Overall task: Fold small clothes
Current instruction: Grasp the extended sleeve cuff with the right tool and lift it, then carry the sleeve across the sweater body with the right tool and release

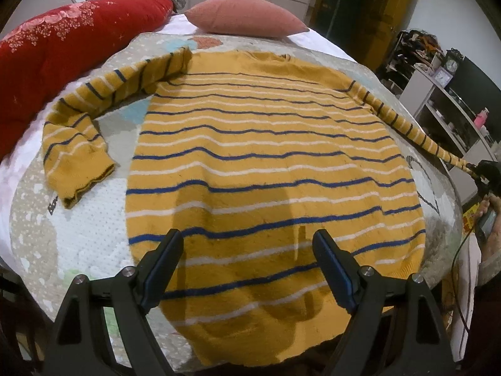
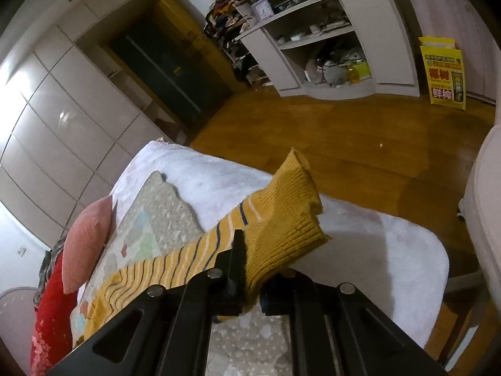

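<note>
A yellow sweater [image 1: 266, 169] with blue and white stripes lies flat on a patterned mat [image 1: 78, 250] on the bed. Its left sleeve [image 1: 75, 156] curls down beside the body. My left gripper [image 1: 247, 244] is open and empty, hovering over the sweater's hem. The right sleeve [image 1: 407, 125] is stretched out to the right, where my right gripper [image 1: 479, 169] holds its end. In the right wrist view my right gripper [image 2: 250, 269] is shut on the sleeve's ribbed cuff [image 2: 281, 219], lifted over the bed's edge.
A red quilt [image 1: 62, 47] lies at the left and a pink pillow [image 1: 244, 15] at the head of the bed. A white bedsheet [image 2: 219, 175] covers the bed. To the right are a wooden floor [image 2: 344, 131], a white shelf unit [image 2: 328, 31] and a yellow box [image 2: 443, 75].
</note>
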A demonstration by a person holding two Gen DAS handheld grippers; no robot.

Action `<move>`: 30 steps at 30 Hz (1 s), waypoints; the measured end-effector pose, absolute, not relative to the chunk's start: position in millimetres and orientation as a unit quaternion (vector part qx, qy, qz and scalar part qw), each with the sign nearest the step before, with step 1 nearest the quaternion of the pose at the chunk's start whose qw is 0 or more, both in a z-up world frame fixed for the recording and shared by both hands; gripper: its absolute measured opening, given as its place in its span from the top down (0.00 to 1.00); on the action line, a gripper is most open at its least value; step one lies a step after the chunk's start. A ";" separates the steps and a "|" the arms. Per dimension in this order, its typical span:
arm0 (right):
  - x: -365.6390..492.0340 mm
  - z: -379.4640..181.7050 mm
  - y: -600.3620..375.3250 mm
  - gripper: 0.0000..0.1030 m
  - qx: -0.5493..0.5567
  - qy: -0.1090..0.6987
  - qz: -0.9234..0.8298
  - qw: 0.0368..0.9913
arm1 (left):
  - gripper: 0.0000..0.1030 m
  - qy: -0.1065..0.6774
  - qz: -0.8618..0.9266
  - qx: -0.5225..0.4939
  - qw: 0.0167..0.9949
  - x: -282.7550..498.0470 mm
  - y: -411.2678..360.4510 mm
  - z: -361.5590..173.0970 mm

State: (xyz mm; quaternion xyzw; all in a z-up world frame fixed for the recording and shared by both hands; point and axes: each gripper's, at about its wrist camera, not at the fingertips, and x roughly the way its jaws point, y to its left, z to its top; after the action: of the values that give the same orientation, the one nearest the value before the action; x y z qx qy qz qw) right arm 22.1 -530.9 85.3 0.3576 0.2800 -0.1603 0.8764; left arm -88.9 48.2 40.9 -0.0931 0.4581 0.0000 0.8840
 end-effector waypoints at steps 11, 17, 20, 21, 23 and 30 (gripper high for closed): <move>57.3 110.0 -488.4 0.93 0.376 0.292 -0.031 0.879 | 0.19 0.432 0.029 -0.144 0.890 -100.5 90.7 48.6; 106.8 155.4 -390.9 0.93 0.317 0.311 0.038 0.895 | 0.19 0.421 0.053 -0.192 0.885 -120.3 133.9 47.7; 140.2 167.8 -318.4 0.93 0.275 0.330 0.081 0.899 | 0.19 0.402 0.072 -0.209 0.889 -135.2 158.8 51.0; 151.9 170.5 -290.7 0.93 0.259 0.338 0.096 0.900 | 0.19 0.395 0.081 -0.212 0.890 -140.9 168.2 51.9; 173.8 172.7 -230.2 0.93 0.226 0.353 0.129 0.899 | 0.19 0.385 0.098 -0.217 0.891 -150.7 185.1 52.1; 226.6 133.0 -22.3 0.93 0.098 0.419 0.210 0.878 | 0.19 0.378 0.159 -0.250 0.877 -184.4 245.4 34.6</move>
State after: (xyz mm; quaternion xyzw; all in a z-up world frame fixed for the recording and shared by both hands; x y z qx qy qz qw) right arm 226.6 -22.3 133.0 0.0976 0.4191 0.2097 0.8780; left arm -184.4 245.4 34.6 -0.2504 0.3782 0.1586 0.8770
